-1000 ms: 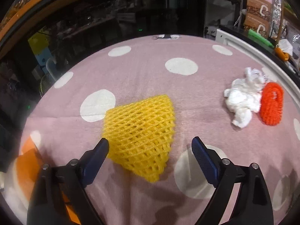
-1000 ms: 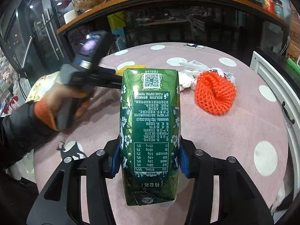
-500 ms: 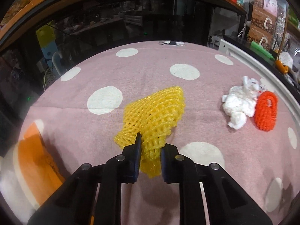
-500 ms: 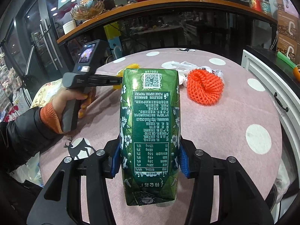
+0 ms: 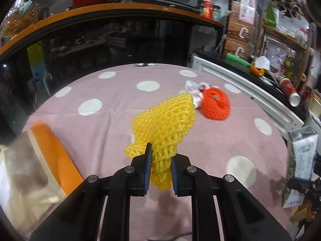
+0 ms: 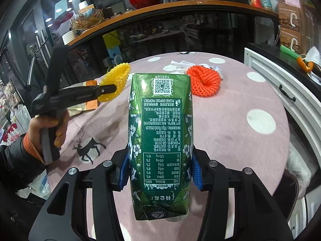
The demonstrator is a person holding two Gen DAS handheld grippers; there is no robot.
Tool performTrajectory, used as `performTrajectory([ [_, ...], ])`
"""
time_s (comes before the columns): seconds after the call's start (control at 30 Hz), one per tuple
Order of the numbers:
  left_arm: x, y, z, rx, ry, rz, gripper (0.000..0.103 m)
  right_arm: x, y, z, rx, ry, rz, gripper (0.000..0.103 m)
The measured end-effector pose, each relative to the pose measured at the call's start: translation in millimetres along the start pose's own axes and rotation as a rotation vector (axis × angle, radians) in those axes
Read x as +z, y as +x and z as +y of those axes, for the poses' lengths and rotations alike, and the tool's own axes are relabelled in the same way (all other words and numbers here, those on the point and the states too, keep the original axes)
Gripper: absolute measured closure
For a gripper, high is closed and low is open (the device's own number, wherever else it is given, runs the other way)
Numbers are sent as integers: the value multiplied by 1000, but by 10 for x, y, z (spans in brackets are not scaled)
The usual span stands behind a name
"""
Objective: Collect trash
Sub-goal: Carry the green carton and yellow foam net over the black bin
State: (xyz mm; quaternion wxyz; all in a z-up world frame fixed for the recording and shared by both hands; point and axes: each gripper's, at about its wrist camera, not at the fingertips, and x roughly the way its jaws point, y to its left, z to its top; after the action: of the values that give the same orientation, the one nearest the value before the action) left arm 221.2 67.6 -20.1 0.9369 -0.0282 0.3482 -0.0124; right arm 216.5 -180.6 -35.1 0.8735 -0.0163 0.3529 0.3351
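Two grippers are each carrying a piece of trash above a round surface [image 5: 112, 120] covered in a pink cloth with white dots. The left gripper [image 5: 160, 168] is pinching a yellow foam fruit net [image 5: 166, 124] between its blue pads, its jaws drawn narrow around the net's lower end — the rest of the net is sticking up and forward, clear of the cloth. In the right wrist view the same left gripper [image 6: 112, 89] is showing side-on, gripped by the person's left hand [image 6: 50, 128] with an orange cuff and dark sleeve, the yellow net [image 6: 116, 80] hanging at its tip above the surface's left edge.

The right gripper [image 6: 160, 168] is clamping a green drink carton [image 6: 160, 132] by its two narrow sides, jaws about half apart, the carton pointing away from the camera with its printed panel facing up.

Farther back on the cloth, an orange foam fruit net [image 6: 204, 83] is lying just beside crumpled white wrapping [image 6: 180, 64] — the two appear to be touching. At the surface's left edge, an orange and beige paper bag [image 5: 40, 160] is lying flat.
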Motion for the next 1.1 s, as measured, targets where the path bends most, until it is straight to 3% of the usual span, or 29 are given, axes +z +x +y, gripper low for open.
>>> performTrajectory([
  [0.37, -332, -370, -677, -145, 93, -18, 86, -427, -482, -156, -73, 62, -22, 53],
  [0.77, -526, -569, -1516, -315, 202, -24, 86, -905, -933, -823, -237, 215, -28, 53],
  [0.93, -607, -595, -1906, -368, 263, -31, 86, -1159, -914, -1241, -313, 312, 15, 53],
  [1.1, -722, -572, -2245, -419, 316, -11, 86, -1442, -645, -1621, -373, 384, 118, 53],
])
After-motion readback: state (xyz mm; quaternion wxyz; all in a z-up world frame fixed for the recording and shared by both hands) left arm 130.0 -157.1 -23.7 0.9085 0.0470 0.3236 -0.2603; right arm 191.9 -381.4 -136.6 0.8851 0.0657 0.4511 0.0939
